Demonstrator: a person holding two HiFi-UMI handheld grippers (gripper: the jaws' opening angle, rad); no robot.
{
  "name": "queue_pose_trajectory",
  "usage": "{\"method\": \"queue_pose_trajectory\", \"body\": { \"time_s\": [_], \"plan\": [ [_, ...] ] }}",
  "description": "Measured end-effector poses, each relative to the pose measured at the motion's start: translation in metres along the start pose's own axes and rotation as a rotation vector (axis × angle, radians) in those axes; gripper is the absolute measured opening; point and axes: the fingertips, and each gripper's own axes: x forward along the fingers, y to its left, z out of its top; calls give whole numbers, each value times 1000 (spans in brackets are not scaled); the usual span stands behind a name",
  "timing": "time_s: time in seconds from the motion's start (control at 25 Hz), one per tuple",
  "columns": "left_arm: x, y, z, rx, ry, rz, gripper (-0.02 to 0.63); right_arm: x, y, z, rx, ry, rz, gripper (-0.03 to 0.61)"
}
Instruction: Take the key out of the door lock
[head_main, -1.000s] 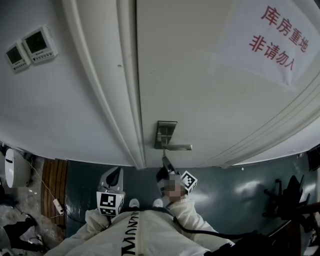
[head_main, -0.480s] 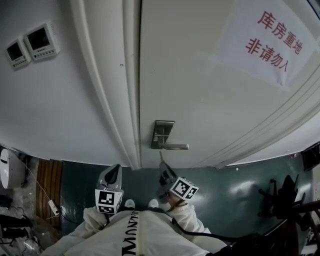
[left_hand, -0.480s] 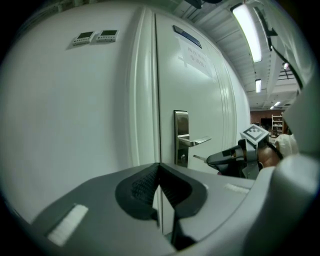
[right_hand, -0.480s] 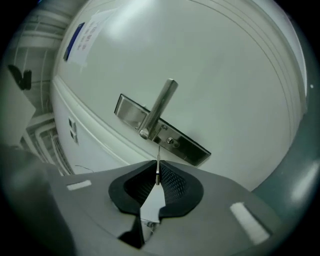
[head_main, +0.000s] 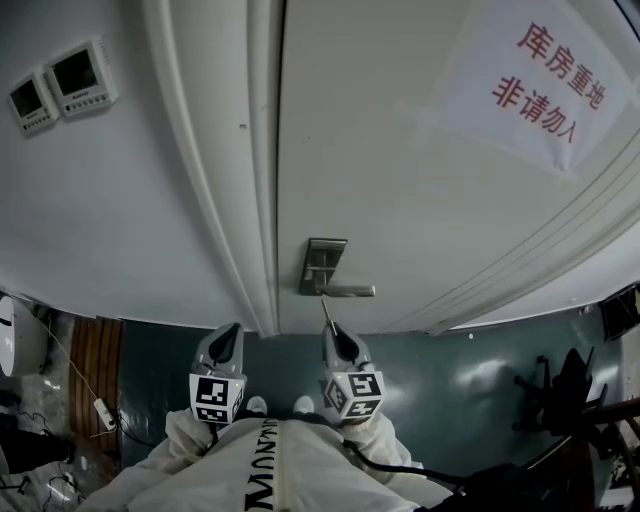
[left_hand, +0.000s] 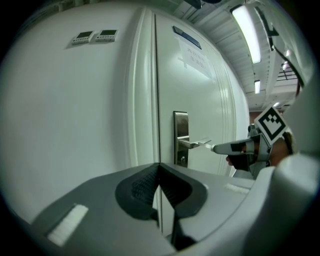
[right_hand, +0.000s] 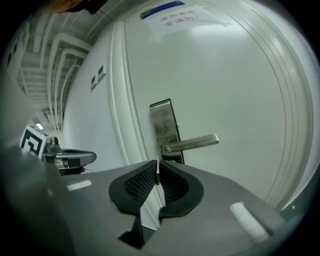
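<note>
Two hazards are noted. The key (head_main: 324, 309) is pinched edge-on only at the pad tips of the right gripper (right_hand: 157, 170), so it may twist or slip out of so shallow a hold. It may also be knocked against the lever handle (right_hand: 192, 143) just beside it, and a drop to the floor is then likely. The key is judged free of the lock plate (left_hand: 180, 137). It projects forward from the clamped jaws, its tip near the lever's free end. The left gripper (left_hand: 160, 172) is held apart, its jaws together on nothing.
</note>
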Motion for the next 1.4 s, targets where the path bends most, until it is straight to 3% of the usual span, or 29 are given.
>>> {"method": "queue_pose_trajectory", "body": {
  "time_s": [0.08, 0.36, 0.76, 1.12, 1.4],
  "plan": [
    [0, 2, 2, 3, -6, -4, 0, -3, 4, 2, -47, -5, -16, 23],
    [-9, 20, -3, 4, -7, -33, 0, -10, 24, -7, -20, -8, -48, 23],
    [-35, 29, -33, -40, -4, -123, 0, -35, 57, -10, -88, -27, -169, 23],
    [-56, 15, -28, -26, -40, -105, 0, -68, 67, -8, -120, -55, -157, 23],
    [-89, -24, -26, 0, -49, -52, 0, -120, 57, -16, -120, -89, -118, 23]
  ]
}}
